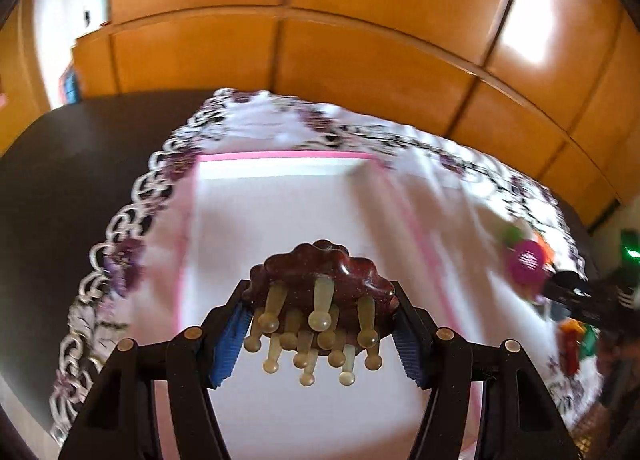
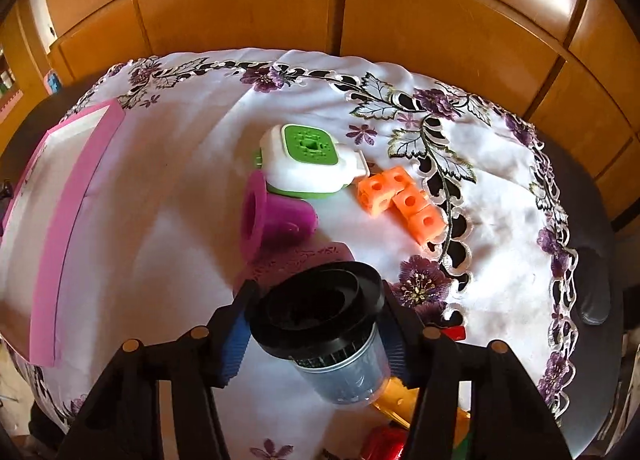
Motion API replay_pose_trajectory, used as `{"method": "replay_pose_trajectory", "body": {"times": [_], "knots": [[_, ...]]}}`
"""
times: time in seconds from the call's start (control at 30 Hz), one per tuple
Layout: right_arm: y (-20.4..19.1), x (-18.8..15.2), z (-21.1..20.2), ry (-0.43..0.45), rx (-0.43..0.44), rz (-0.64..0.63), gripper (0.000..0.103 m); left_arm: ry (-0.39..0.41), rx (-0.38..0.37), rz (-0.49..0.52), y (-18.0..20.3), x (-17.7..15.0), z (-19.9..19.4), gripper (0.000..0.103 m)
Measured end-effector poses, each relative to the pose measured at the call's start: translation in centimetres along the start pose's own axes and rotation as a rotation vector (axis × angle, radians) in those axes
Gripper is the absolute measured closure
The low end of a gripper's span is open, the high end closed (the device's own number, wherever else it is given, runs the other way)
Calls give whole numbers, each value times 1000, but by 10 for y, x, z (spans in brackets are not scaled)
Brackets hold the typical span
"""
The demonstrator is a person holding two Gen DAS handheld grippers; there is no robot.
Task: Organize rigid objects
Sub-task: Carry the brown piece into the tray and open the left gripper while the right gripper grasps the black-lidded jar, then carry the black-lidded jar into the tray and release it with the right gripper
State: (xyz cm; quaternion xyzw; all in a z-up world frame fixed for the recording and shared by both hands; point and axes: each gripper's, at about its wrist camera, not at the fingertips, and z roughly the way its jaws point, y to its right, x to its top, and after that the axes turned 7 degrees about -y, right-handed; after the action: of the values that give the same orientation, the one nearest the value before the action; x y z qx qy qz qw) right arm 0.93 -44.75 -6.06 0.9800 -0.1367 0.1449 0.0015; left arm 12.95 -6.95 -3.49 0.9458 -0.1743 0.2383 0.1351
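Observation:
My left gripper (image 1: 320, 334) is shut on a dark brown lobed massager with pale knobbed prongs (image 1: 324, 284), held above the white inside of a pink-rimmed box (image 1: 280, 157). My right gripper (image 2: 314, 334) is shut on a black-rimmed clear cup (image 2: 320, 312), held above the tablecloth. The pink box also shows at the left of the right wrist view (image 2: 68, 211). Beyond the cup lie a magenta cup on its side (image 2: 276, 215), a white and green container (image 2: 308, 163) and a chain of orange cubes (image 2: 404, 195).
A white embroidered cloth with purple flowers (image 2: 500, 260) covers a dark round table (image 1: 72, 163). Wooden cabinet doors (image 2: 320, 11) stand behind. A pink patterned piece (image 2: 296, 260) lies under the cup. Red and yellow toys (image 2: 400, 416) lie near the front edge.

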Motion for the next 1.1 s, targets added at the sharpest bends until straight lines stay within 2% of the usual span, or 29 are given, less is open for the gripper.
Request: {"method": "replay_pose_trajectory", "body": {"times": [0.17,0.43,0.5,0.57,0.7,0.83,1.1], "knots": [[-4,0,1,-1,-5,0,45,-34,48,-20,-23,16,21,38],[-9,0,2,13,-36,-38,46,-48,139,24,-24,46,54,37],[-10,0,2,17,-42,-48,47,-48,154,8,-27,48,56,33],[-11,0,2,20,-50,-57,47,-31,137,-9,-29,46,49,26],[-11,0,2,21,-58,-65,47,17,157,-25,-27,36,28,16],[-11,0,3,20,-62,-60,47,85,174,-39,-19,10,-5,16],[-15,-2,2,29,-87,-80,47,91,176,11,21,-47,-31,16]]}}
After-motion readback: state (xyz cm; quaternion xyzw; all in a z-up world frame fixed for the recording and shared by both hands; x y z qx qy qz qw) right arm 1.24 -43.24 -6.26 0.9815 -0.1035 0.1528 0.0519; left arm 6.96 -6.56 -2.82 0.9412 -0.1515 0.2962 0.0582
